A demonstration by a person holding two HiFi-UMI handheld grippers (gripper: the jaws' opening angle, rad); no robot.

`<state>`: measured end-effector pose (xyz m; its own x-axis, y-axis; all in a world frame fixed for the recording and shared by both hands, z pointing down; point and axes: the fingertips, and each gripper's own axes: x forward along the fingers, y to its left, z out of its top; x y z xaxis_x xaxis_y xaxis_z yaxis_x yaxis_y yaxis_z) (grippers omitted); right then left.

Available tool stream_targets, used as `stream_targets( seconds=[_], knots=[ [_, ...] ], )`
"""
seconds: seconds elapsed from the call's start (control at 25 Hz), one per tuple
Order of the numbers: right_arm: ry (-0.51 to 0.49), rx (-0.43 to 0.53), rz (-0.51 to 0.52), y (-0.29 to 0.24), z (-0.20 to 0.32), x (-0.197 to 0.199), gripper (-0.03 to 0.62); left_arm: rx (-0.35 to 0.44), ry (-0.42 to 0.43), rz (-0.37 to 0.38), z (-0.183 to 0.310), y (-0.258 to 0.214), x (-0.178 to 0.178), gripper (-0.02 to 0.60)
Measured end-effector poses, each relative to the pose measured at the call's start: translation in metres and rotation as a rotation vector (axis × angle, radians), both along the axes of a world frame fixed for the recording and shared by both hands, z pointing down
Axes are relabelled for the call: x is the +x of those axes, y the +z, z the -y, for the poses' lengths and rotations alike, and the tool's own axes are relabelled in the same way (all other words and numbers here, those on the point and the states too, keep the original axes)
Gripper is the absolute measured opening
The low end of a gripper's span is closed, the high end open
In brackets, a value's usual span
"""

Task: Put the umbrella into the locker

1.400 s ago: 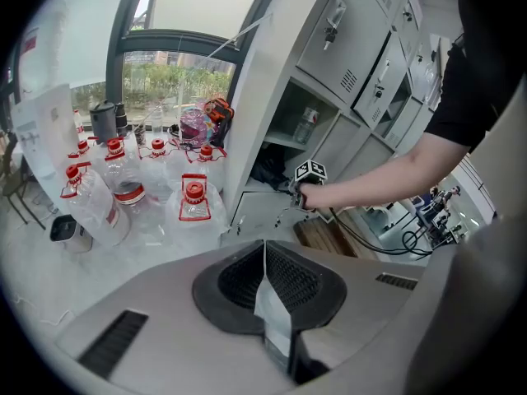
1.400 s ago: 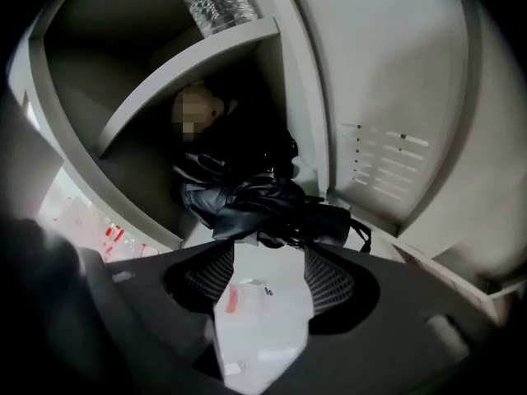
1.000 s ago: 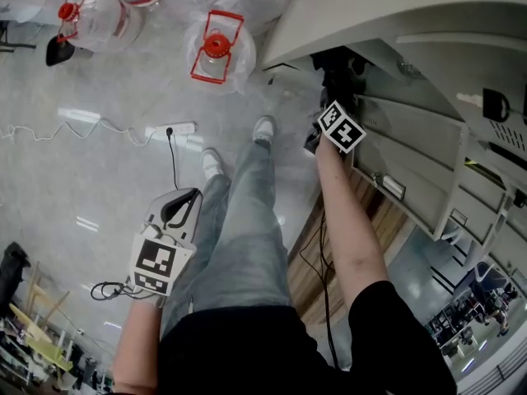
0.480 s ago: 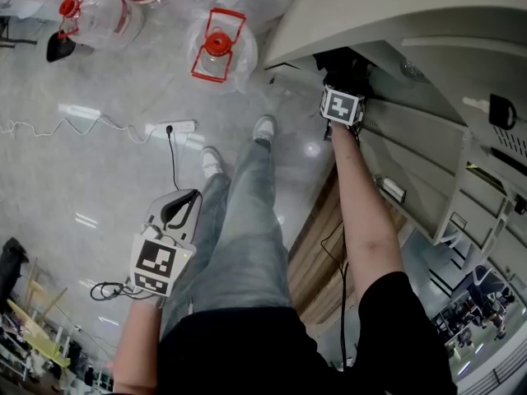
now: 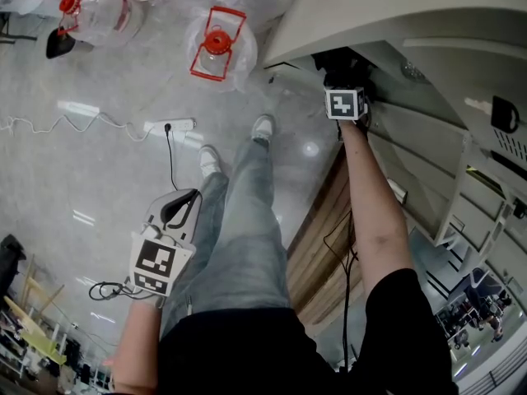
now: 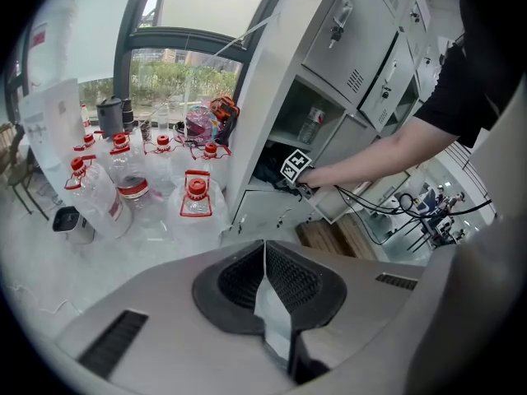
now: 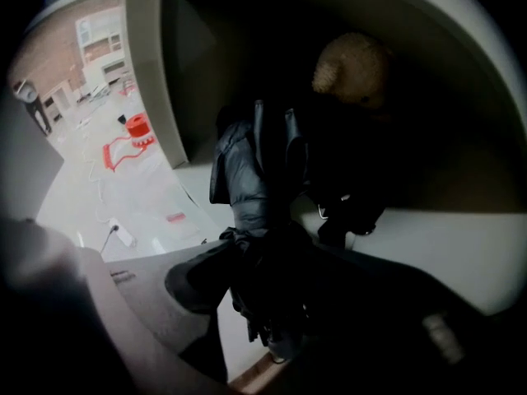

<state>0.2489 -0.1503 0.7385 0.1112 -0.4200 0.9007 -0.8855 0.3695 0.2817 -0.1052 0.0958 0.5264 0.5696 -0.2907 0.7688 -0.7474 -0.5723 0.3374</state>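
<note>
The black folded umbrella (image 7: 247, 179) lies on the shelf inside the open grey locker (image 5: 387, 15), its tip pointing further in. My right gripper (image 7: 263, 303) reaches into that compartment with the umbrella's near end between its jaws. The jaws stand wide and are closing; I see no pad pressing on the fabric. From the head view only the right gripper's marker cube (image 5: 346, 104) and the dark umbrella (image 5: 333, 60) show at the locker mouth. My left gripper (image 5: 183, 202) hangs low beside my left leg, jaws shut and empty (image 6: 263, 253).
Several large water jugs with red caps (image 5: 218, 52) stand on the floor left of the locker. A power strip (image 5: 169, 127) and its cable lie on the floor. A tan rounded object (image 7: 350, 68) sits deep in the compartment. More locker doors (image 5: 486, 163) run to the right.
My right hand has pushed deeper into the locker and rolled, so its marker cube now faces squarely upward. The left gripper has stayed put.
</note>
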Motion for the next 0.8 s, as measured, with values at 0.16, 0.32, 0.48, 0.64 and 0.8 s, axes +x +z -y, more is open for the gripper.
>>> stream_targets(
  seconds=[0.16,0.32,0.48,0.64,0.8],
  knots=[
    [-0.201,0.003,-0.070,-0.001,-0.004,-0.020,0.227,0.000,-0.001,0.001,-0.002,0.000,0.000,0.011],
    [-0.253,0.012,-0.118,-0.004,0.001,-0.020,0.211,0.002,-0.007,0.009,-0.004,-0.001,0.000,0.011],
    [-0.240,0.045,-0.151,-0.012,0.011,-0.020,0.189,0.001,-0.015,0.012,-0.005,-0.001,-0.001,0.011],
    [-0.221,0.036,-0.208,-0.018,0.036,-0.006,0.163,0.003,-0.027,0.012,-0.003,-0.002,-0.003,0.011],
    [-0.247,0.009,-0.218,-0.014,0.048,-0.001,0.166,-0.003,-0.043,0.013,-0.003,0.000,-0.004,0.011]
  ],
)
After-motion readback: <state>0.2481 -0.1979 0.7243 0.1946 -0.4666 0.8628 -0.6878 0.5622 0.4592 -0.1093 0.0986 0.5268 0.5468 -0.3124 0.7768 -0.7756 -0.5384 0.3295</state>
